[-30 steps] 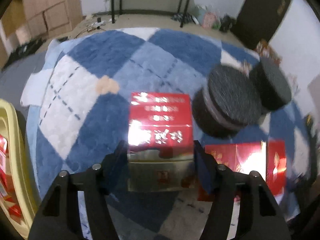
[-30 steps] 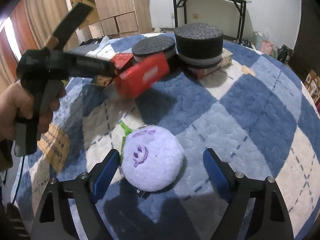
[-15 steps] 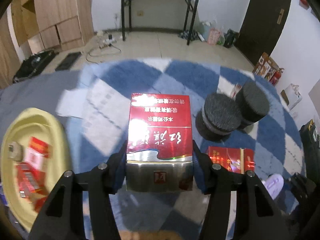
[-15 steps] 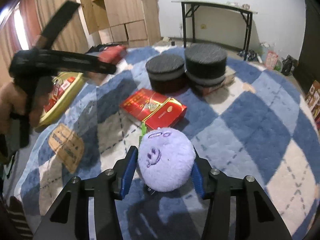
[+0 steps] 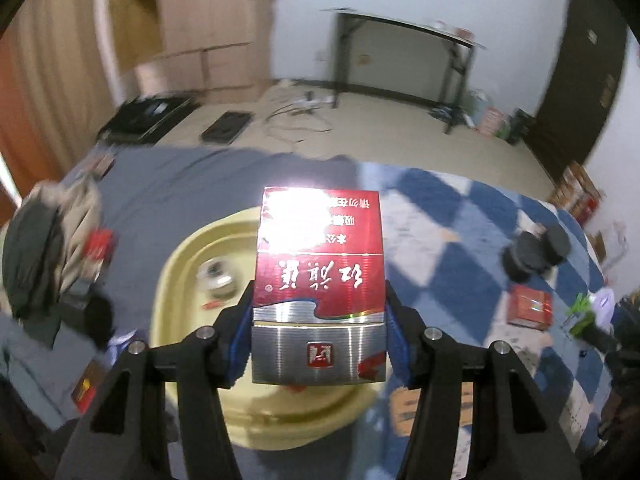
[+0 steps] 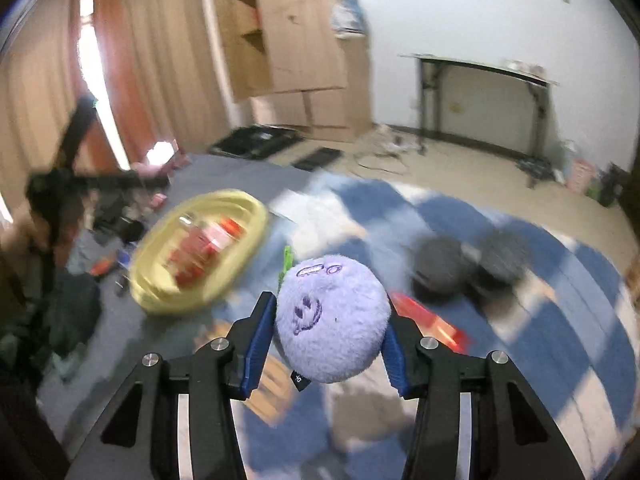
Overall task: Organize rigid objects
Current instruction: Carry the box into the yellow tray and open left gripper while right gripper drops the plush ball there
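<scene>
My left gripper (image 5: 319,340) is shut on a red and silver cigarette carton (image 5: 320,280), held in the air above a yellow tray (image 5: 184,252). The tray holds a small round tin (image 5: 216,278); in the right wrist view the tray (image 6: 160,300) holds red boxes. My right gripper (image 6: 326,340) is shut on a purple plush ball (image 6: 332,320) with a drawn face, lifted above the blue and white checked rug (image 6: 560,340). Another red box (image 5: 530,312) lies on the rug.
Two dark round containers (image 5: 534,250) stand on the rug at the right; they also show in the right wrist view (image 6: 464,268). A pile of clothes (image 5: 44,248) lies left of the tray. A black-legged table (image 5: 404,60) and wooden cabinets (image 5: 200,40) stand by the far wall.
My left gripper has swung left with the carton, from over the rug to over the yellow tray. My right gripper closed on the plush ball and lifted it off the rug.
</scene>
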### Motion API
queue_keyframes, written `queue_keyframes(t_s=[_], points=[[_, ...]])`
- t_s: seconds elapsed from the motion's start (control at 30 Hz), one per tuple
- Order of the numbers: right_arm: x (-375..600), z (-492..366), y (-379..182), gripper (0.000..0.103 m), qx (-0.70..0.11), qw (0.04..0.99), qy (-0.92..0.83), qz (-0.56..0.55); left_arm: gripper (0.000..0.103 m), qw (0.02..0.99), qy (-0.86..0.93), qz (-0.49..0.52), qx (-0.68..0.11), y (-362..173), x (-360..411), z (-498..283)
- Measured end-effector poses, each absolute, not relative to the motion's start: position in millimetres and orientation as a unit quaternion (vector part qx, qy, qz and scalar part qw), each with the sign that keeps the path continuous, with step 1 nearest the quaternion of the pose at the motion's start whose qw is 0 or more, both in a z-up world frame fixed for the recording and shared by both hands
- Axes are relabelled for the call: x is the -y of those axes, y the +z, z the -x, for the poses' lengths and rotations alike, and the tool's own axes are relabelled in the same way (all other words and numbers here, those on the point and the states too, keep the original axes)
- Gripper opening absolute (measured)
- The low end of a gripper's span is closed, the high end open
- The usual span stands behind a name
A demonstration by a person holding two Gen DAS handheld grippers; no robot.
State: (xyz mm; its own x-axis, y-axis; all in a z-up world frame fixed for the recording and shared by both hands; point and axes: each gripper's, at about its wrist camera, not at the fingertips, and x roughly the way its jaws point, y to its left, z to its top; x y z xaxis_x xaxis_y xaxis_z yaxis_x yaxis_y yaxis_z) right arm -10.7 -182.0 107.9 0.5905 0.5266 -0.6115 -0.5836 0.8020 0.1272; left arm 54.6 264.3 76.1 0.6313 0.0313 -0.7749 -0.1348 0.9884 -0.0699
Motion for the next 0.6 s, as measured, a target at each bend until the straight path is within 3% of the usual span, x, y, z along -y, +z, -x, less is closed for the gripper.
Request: queue_keyframes(t_s=[0.17,0.4,0.6], points=[[74,-31,118,0.048,-0.341,0.864,0.364,0.064,0.058,0.885,0.069,0.111,-0.446,29,-315,-46],[-46,-99,63,0.048,-0.396,0.834,0.368,0.112,0.058,0.864,0.067,0.147,-0.476,-44,-349,-48],[-108,-140,29,0.048,-0.404,0.830,0.349,0.163,0.058,0.868,0.058,0.153,-0.470,-63,-364,-58]])
